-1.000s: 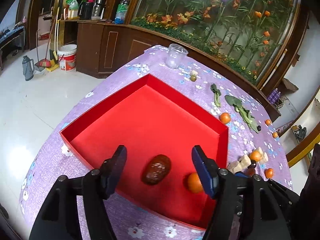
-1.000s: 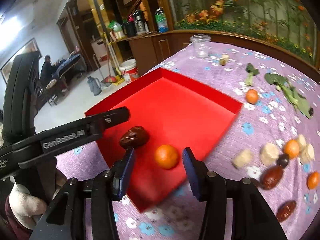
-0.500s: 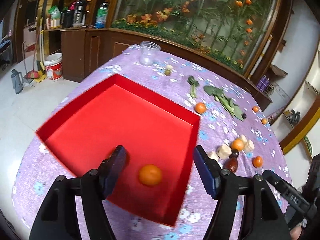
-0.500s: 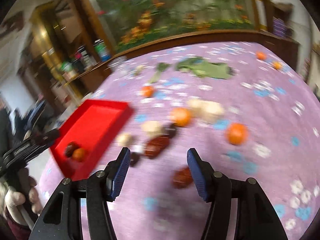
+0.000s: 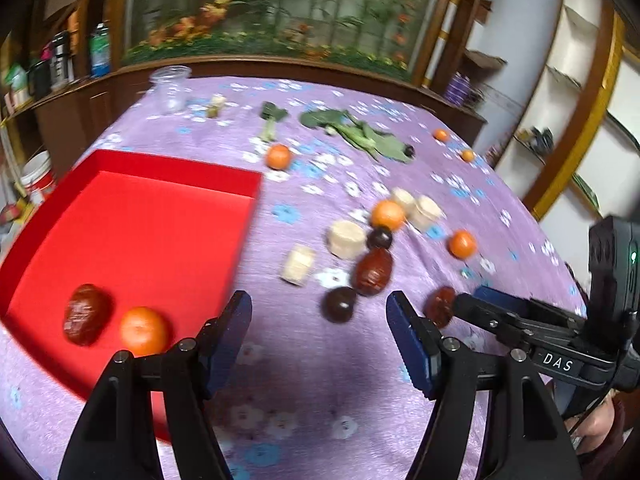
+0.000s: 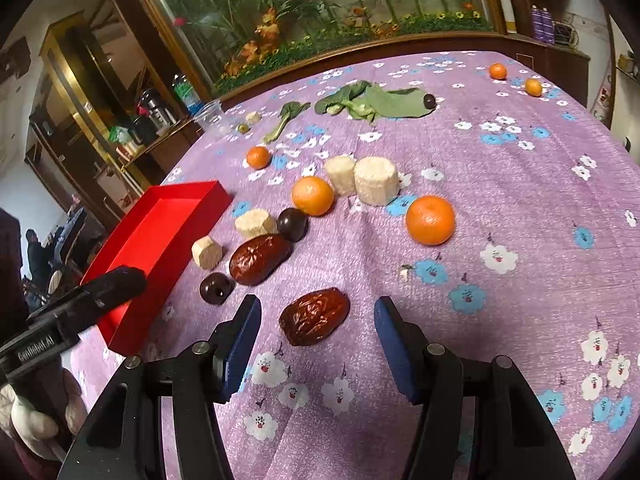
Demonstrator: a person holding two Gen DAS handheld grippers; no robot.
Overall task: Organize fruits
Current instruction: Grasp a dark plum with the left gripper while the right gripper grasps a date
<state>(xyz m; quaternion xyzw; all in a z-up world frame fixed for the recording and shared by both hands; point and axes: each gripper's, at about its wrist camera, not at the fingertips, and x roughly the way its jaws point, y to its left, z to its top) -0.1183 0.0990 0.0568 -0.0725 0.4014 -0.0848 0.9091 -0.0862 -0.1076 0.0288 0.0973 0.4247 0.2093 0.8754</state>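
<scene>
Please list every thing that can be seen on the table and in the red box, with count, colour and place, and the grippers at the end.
red box: one, red, table's left side
date and orange: one each, inside the box
loose oranges: five, orange, scattered on the cloth
dates: two, brown, near the right gripper
dark round fruits: three, nearly black
pale chunks: six, cream
leafy greens: green, far side
clear cup: one, far edge
left gripper: open
right gripper: open, around a date

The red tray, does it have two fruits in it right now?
Yes, the red tray holds a wrinkled red date and an orange side by side near its front corner.
</scene>
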